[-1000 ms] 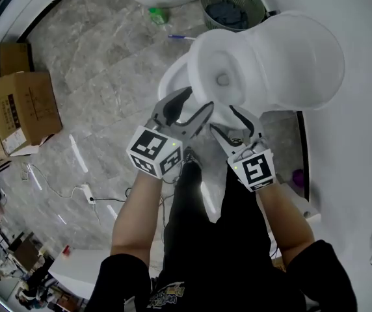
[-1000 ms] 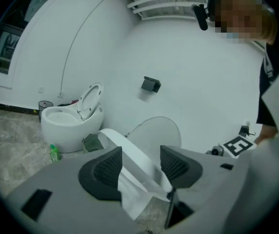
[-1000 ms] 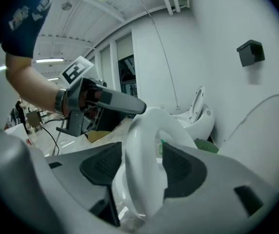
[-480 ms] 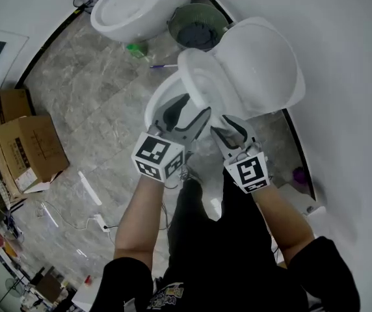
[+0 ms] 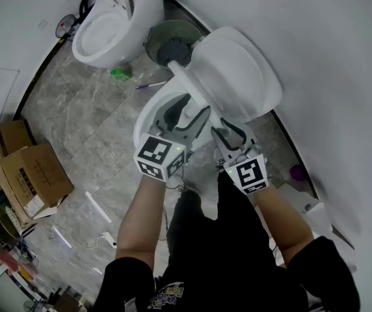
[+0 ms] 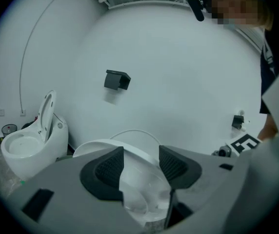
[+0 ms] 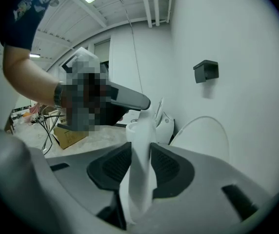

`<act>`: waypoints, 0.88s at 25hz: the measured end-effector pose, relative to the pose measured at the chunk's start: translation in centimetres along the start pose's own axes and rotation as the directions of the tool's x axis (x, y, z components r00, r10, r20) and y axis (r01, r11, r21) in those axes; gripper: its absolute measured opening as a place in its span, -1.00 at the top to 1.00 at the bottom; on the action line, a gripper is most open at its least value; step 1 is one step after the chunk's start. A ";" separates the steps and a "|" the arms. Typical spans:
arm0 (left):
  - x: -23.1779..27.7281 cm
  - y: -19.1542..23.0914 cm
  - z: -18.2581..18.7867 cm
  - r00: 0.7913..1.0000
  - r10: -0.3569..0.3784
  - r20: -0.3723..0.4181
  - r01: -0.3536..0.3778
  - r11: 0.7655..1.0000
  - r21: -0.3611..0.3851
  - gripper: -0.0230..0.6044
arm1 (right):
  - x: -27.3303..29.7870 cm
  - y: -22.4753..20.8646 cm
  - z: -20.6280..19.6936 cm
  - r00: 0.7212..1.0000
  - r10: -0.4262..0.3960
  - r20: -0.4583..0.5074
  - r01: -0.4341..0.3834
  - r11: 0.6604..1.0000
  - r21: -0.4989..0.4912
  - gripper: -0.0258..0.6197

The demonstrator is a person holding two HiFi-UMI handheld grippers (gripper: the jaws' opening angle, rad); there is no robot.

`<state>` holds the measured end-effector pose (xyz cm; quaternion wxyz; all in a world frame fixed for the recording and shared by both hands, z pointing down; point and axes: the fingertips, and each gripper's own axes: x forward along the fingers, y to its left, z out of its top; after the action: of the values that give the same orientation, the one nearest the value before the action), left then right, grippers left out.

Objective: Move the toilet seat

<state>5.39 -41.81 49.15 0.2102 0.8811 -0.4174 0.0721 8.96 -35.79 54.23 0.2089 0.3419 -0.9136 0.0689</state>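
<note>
Right gripper (image 5: 228, 130): jaws have just been closing and are now narrow, pads clamped on the near edge of the toilet seat (image 5: 189, 86). The seat is raised off the bowl (image 5: 147, 119), near upright. Its long axis runs up and away from the jaws, toward the lid (image 5: 241, 70) beyond. Left gripper (image 5: 191, 112): jaws wide, just closed a little, seat rim between them, not pinched.

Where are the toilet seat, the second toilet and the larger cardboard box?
toilet seat (image 7: 140, 133): right gripper view, on its edge just above the pads.
second toilet (image 5: 108, 34): head view, inside its bowl.
larger cardboard box (image 5: 33, 174): head view, on its top flap.
</note>
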 end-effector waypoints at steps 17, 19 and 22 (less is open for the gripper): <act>11.9 -3.5 3.2 0.997 -0.049 -0.060 0.051 0.998 0.027 0.27 | -2.9 -12.7 -0.3 0.976 -0.210 -0.060 0.204 0.974 -0.099 0.26; 12.8 -4.0 3.4 0.997 -0.054 -0.063 0.056 0.998 0.031 0.27 | -3.1 -14.1 -0.6 0.970 -0.236 -0.067 0.228 0.968 -0.101 0.21; 13.6 -4.4 4.1 0.997 -0.049 -0.053 0.051 0.998 0.039 0.27 | -3.1 -15.8 -1.3 0.967 -0.244 -0.078 0.238 0.968 -0.081 0.27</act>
<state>17.29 -50.64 48.22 0.2048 0.8933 -0.3880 0.0980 21.81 -45.50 53.78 0.2676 0.4394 -0.8571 0.0256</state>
